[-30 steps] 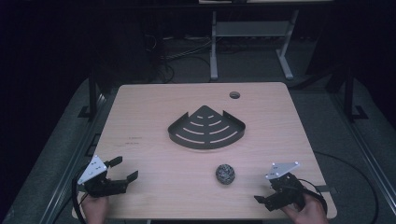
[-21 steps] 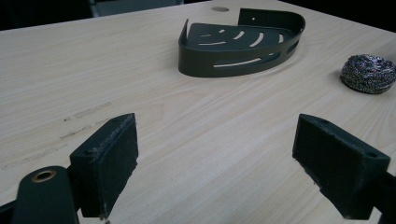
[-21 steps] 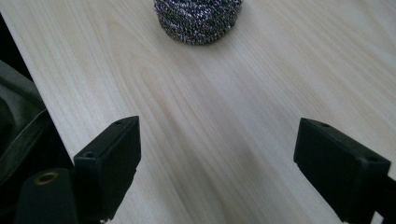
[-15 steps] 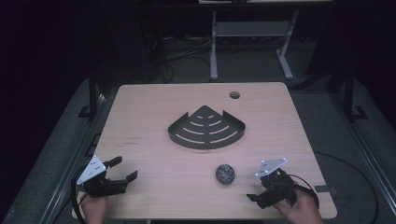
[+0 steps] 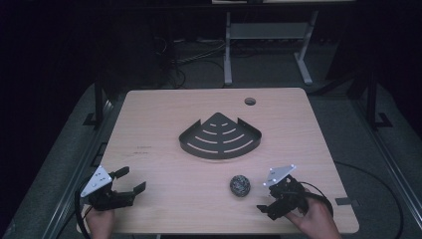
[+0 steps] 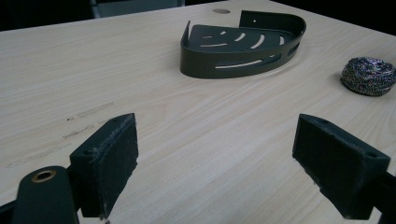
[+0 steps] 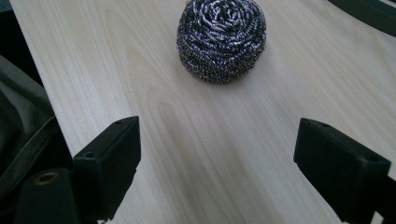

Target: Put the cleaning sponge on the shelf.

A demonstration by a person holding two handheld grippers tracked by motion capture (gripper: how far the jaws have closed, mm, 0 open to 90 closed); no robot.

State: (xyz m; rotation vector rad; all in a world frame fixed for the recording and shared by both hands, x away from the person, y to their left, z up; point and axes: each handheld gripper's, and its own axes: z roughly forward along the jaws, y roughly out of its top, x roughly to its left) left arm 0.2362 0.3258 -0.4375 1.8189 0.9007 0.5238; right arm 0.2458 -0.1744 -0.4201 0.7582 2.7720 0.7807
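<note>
A round steel-wool scourer (image 5: 240,185) (image 7: 221,39) lies on the wooden table (image 5: 164,149), near its front right. Behind it, at mid-table, rests a black quarter-round slotted basket (image 5: 220,137) (image 6: 243,44). My right gripper (image 5: 266,196) (image 7: 224,172) is open just right of the scourer and points at it; the scourer lies a short way ahead of the jaws, untouched. At the front left corner my left gripper (image 5: 132,179) (image 6: 224,163) is open over bare wood, facing the basket, with the scourer (image 6: 369,75) far off to its right.
A round cable hole (image 5: 250,101) is in the table's far right part. Behind the table stand a white frame (image 5: 263,45) and floor cables. The table's front edge runs just under both hands. Part of the basket's rim (image 7: 369,11) lies beyond the scourer.
My right gripper has slid left along the front edge and turned toward the scourer, ending close beside it. The left gripper, scourer and basket have stayed put.
</note>
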